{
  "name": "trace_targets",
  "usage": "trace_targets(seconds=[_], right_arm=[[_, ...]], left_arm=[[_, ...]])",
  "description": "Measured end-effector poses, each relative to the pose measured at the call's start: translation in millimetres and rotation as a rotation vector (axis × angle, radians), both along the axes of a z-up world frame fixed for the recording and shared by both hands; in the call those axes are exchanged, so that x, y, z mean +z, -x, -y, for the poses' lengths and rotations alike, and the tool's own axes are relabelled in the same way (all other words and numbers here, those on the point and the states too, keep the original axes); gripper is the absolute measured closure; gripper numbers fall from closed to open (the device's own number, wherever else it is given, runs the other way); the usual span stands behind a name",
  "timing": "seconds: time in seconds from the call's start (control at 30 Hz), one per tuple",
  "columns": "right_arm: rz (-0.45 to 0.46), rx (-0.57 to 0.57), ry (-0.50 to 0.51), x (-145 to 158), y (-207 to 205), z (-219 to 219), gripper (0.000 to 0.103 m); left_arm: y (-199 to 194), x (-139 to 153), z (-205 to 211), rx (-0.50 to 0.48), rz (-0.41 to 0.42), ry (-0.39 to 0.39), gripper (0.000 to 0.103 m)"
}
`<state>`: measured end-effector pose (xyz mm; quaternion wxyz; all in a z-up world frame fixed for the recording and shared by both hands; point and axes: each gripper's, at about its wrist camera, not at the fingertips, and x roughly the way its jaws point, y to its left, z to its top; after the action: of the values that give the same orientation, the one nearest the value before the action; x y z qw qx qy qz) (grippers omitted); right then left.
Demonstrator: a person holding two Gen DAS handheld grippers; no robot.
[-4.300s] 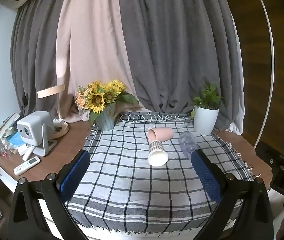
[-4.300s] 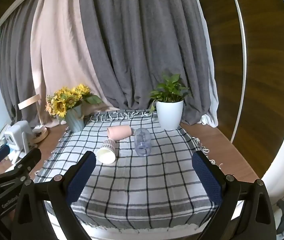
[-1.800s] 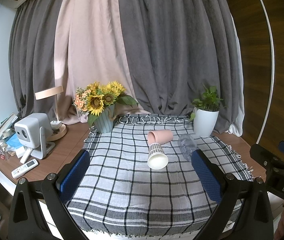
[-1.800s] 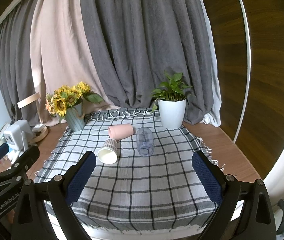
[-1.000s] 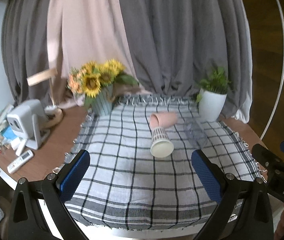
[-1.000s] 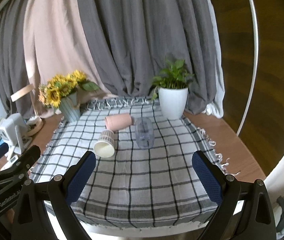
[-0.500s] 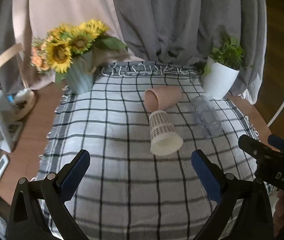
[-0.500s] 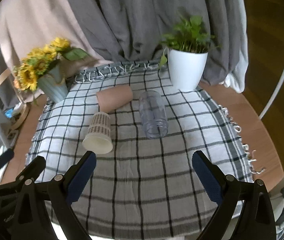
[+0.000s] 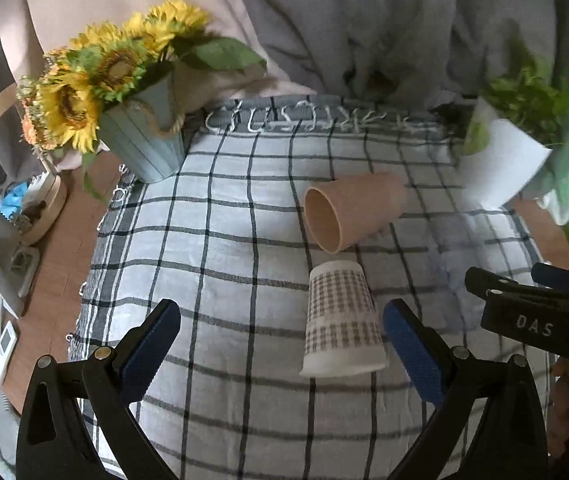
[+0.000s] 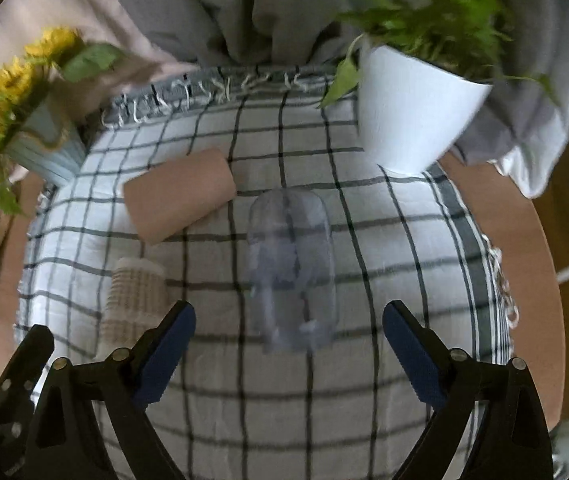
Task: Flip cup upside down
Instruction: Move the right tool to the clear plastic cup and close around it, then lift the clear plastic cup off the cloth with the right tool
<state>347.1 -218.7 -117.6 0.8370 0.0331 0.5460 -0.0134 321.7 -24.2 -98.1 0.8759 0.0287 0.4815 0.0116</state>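
Observation:
Three cups lie on their sides on a checked cloth (image 9: 220,264). A white paper cup with a grey check pattern (image 9: 342,322) lies with its mouth toward me; it also shows in the right wrist view (image 10: 134,300). A pink cup (image 9: 348,210) lies behind it, also in the right wrist view (image 10: 180,196). A clear plastic cup (image 10: 290,272) lies to their right, mouth toward me. My left gripper (image 9: 280,344) is open and empty, the paper cup just inside its right finger. My right gripper (image 10: 288,352) is open and empty, just in front of the clear cup.
A blue pot of sunflowers (image 9: 140,144) stands at the cloth's back left corner. A white pot with a green plant (image 10: 412,116) stands at the back right. A projector and a remote (image 9: 2,344) lie on the wooden table at the left. Curtains hang behind.
Both grippers have moved forward and down toward the cups, which now look much larger. The left closed in on the paper cup, the right on the clear cup. The cups have not moved.

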Motion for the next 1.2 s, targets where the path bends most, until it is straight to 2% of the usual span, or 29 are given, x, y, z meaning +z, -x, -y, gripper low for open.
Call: trace_targets(seconds=[0.17,0.23,0.47,0.67,0.9,1.2], right_arm=[[-0.083,0.045,0.003,-21,-40,0,0.01],[-0.107,0.048,-0.001,-29,-52,1,0.015],[-0.185,0.048,0.002,-51,-71,1,0.02],[-0.22,0.045,-0.038,-63,-66,0,0.031],[-0.201,-0.001,-0.055,-53,-53,1,0.031],[-0.23,-0.042,-0.098,-35,4,-23,0.031]], left_arm=[[-23,-10,6,0.033,-0.026,-0.04,0.0],[-29,-13,5,0.056,-0.034,-0.031,0.0],[-36,-22,5,0.089,-0.06,-0.035,0.0],[-34,-29,0,0.101,-0.087,-0.015,0.0],[-22,-23,-9,0.08,-0.074,-0.021,0.0],[14,-16,-31,0.016,-0.062,-0.054,0.0]])
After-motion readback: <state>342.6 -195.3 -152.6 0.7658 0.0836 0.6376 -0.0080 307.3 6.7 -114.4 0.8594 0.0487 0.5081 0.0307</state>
